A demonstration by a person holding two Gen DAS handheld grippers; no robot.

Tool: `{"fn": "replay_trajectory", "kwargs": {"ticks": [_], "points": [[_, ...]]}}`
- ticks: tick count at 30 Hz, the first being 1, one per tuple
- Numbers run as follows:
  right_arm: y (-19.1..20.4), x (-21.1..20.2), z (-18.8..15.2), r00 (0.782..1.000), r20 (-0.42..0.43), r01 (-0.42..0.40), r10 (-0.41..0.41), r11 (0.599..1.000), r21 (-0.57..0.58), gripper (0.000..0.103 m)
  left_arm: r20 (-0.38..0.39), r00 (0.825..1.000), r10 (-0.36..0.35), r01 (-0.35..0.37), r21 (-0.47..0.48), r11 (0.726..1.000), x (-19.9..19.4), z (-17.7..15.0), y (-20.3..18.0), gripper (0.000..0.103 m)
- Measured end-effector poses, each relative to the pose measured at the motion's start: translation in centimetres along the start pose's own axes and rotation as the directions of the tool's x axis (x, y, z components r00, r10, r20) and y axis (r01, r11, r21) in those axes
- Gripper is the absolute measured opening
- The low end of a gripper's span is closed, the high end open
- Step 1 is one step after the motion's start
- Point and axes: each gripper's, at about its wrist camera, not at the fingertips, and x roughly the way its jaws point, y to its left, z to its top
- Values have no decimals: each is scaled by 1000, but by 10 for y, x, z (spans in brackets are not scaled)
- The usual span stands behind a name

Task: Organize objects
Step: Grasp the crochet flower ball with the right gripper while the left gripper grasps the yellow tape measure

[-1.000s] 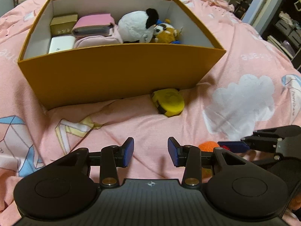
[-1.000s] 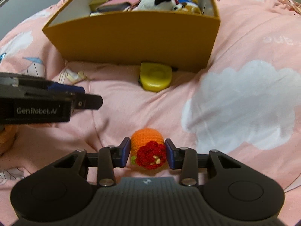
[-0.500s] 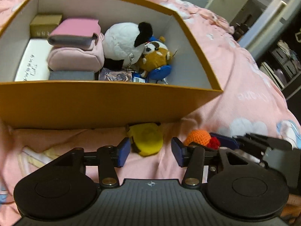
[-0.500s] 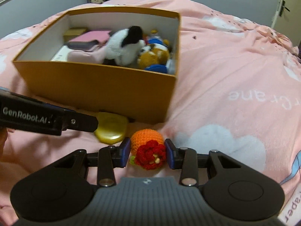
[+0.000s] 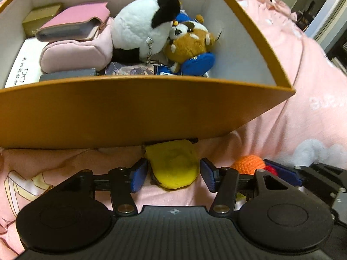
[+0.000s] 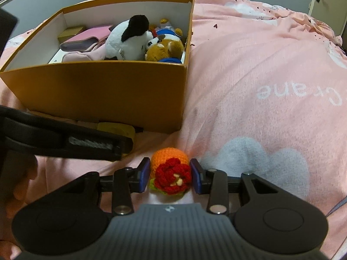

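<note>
The left wrist view looks forward along its tool (image 5: pixel 172 174), low and close to the orange box (image 5: pixel 130 112), peering over the near wall into its contents. The right wrist view sits farther back and to the right, facing the box (image 6: pixel 104 91) from its near right corner across the pink bed (image 6: pixel 260 75). Both share the box, the plush panda (image 5: pixel 141 32) (image 6: pixel 128 41) inside, and the yellow pouch (image 5: pixel 173 169) (image 6: pixel 117 129) at its foot.

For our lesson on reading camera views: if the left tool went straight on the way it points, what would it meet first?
Most likely the yellow pouch, lying between the open fingers of the left tool. Just behind it stands the orange box; depth is uncertain.
</note>
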Motion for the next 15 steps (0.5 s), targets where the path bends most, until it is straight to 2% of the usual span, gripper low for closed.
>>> {"fn": "replay_trajectory", "kwargs": {"ticks": [5, 7, 15], "points": [[1, 1, 0, 1000, -2, 3, -3, 1000, -8, 41, -6, 1000, 22, -22, 20, 1000, 8, -2, -3, 68], [1, 1, 0, 1000, -3, 3, -3, 1000, -7, 41, -3, 1000, 13, -13, 31, 999, 7, -3, -2, 65], [3, 0, -2, 1000, 8, 5, -5, 1000, -7, 41, 16, 1000, -17, 16, 48, 999, -6, -10, 9, 64]]}}
